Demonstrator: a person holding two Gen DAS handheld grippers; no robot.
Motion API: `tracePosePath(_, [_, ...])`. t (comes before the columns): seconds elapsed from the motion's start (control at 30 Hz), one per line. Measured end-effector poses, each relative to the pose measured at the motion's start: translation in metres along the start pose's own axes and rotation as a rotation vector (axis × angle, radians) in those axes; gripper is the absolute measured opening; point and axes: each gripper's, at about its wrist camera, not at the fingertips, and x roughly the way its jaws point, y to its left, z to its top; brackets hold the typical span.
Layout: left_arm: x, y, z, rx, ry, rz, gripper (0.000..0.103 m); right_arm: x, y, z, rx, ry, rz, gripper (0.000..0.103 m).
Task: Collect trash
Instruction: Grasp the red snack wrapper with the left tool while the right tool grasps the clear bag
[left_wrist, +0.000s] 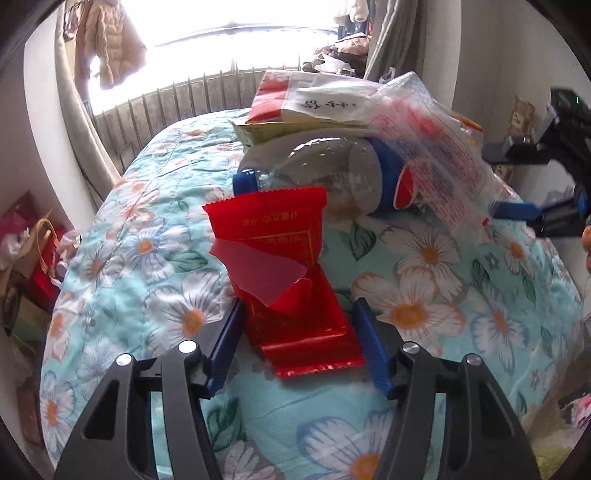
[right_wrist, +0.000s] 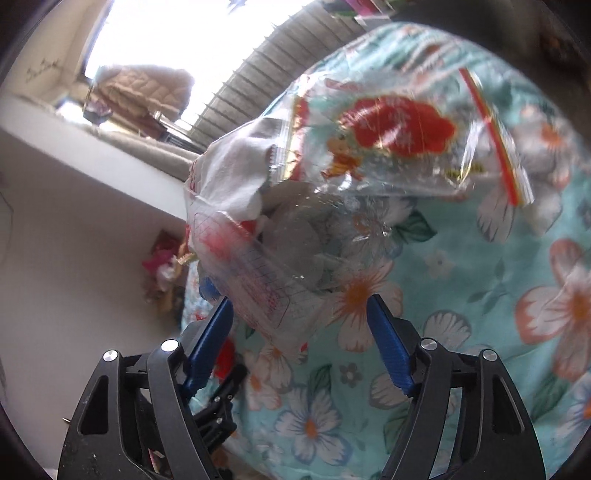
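**Trash on a floral quilt**

Quilted, daisy-printed bedspread (left_wrist: 424, 258) underneath. Left gripper (left_wrist: 295, 325): spread apart around a glossy, crinkle-edged red wrapper (left_wrist: 280, 273), touching uncertain. Beyond, a clear plastic bottle (left_wrist: 332, 177). Right gripper (right_wrist: 299, 314): parted beside a crumpled transparent bag (right_wrist: 369, 155).

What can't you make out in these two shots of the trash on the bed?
- Left wrist view: the plastic bottle is partly covered by the red wrapper and the clear bag.
- Right wrist view: the clear bag is motion-blurred, print unreadable.
- Window: overexposed.

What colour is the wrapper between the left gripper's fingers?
Red wrapper with gold print; left wrist view.
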Motion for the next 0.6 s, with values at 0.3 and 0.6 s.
tracePosePath(0.3, [-0.005,0.014,0.005,-0.090,0.008,-0.058,0.038,0.001,0.005,-0.006,0.005,0.004,0.024,0.039])
tracePosePath(0.6, [-0.009,0.020,0.006,-0.162,0.009,-0.095,0.037,-0.015,0.005,-0.011,-0.022,-0.012,0.048,0.012])
